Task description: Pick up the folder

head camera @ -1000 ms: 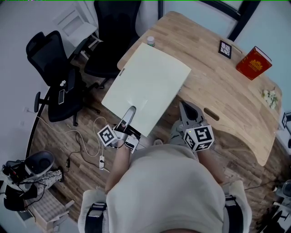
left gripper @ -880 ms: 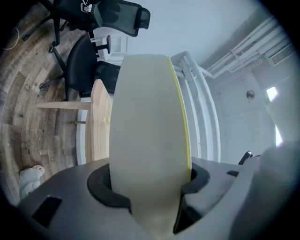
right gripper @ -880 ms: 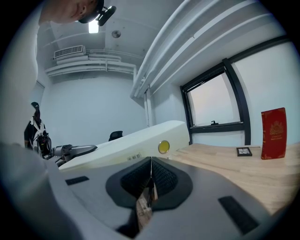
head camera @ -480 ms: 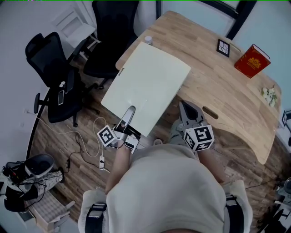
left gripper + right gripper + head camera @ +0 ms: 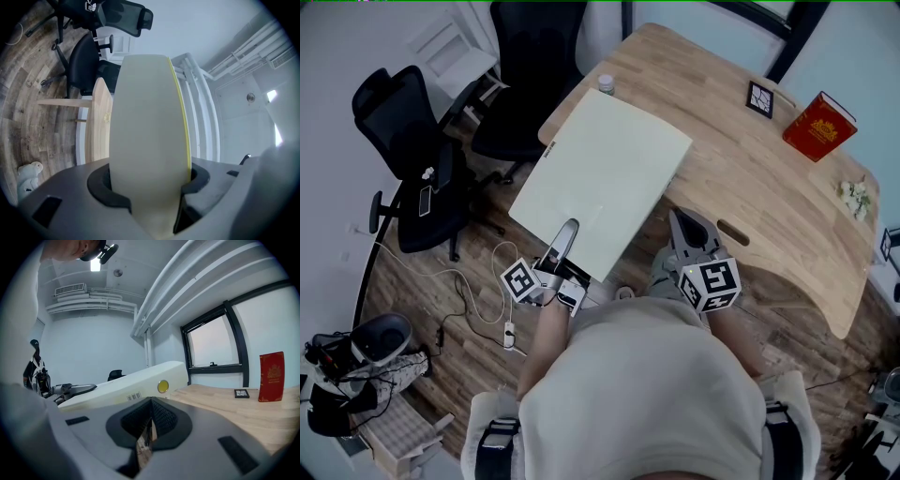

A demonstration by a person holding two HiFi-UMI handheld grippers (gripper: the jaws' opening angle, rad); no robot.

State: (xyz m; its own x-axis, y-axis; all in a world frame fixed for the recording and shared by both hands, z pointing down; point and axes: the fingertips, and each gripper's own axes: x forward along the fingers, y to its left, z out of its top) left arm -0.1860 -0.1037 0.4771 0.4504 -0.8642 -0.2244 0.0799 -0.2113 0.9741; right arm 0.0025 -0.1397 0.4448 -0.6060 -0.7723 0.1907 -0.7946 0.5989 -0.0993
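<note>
A large cream folder (image 5: 602, 183) is held up off the wooden table (image 5: 759, 178), tilted, its near edge in my left gripper (image 5: 569, 228). In the left gripper view the folder (image 5: 147, 136) fills the gap between the jaws, pads pressed on both faces, a yellow edge on its right. My right gripper (image 5: 686, 223) hovers just right of the folder's near corner, over the table's front edge, jaws closed with nothing between them. In the right gripper view the folder (image 5: 140, 383) shows a barcode label and a yellow round sticker.
On the table sit a red book (image 5: 818, 126), a small framed picture (image 5: 762, 98), a bottle cap (image 5: 606, 82) and small flowers (image 5: 855, 200). Black office chairs (image 5: 417, 150) stand on the wooden floor to the left, with cables and a bag (image 5: 347, 361).
</note>
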